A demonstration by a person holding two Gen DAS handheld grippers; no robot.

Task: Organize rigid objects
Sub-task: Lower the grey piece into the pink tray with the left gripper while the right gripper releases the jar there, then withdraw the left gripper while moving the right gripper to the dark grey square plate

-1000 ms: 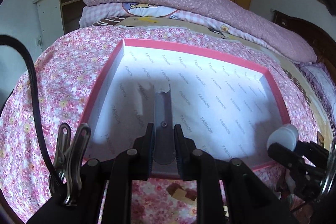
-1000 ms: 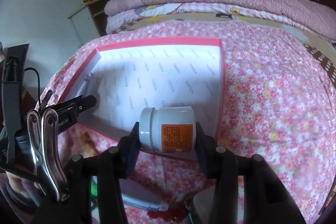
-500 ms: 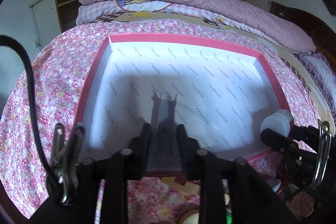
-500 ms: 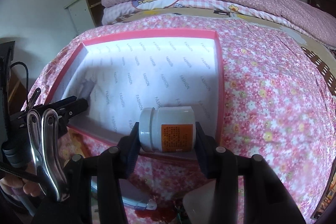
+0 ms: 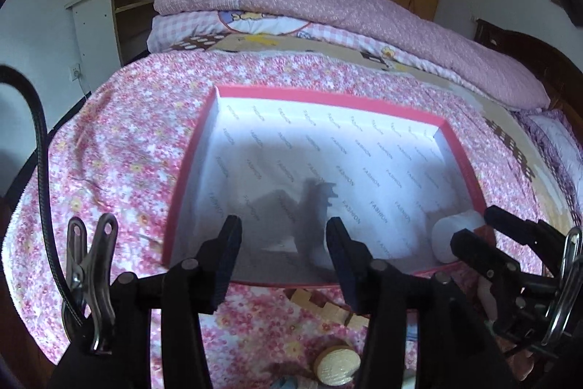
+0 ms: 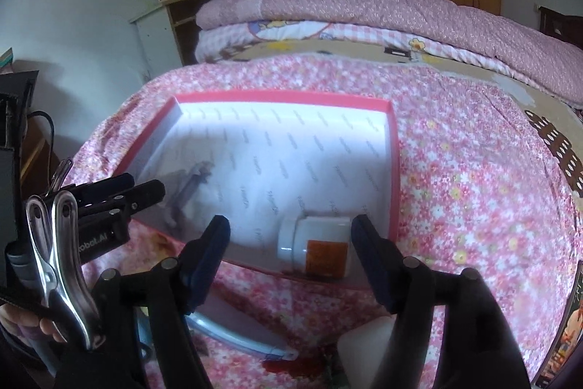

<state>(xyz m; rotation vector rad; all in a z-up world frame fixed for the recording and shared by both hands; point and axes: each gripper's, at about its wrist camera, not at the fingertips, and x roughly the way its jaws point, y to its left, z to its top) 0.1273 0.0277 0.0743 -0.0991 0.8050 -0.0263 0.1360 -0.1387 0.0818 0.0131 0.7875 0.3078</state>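
Two grippers angled down over the near edge of the pink-rimmed box (image 5: 320, 99) on the bed (image 5: 120, 141). Left gripper (image 5: 283, 243) opening, fingers apart and clear of the blurred grey metal piece (image 6: 189, 188) lying by the box's near left corner. Right gripper (image 6: 289, 245) opening too, fingers released from the white jar (image 6: 315, 245) lying on its side at the box's near right corner.

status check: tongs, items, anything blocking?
Left tongs and right tongs opening, gripping nothing. White bottle and grey metal tool lie in pink box. Nothing blocking.
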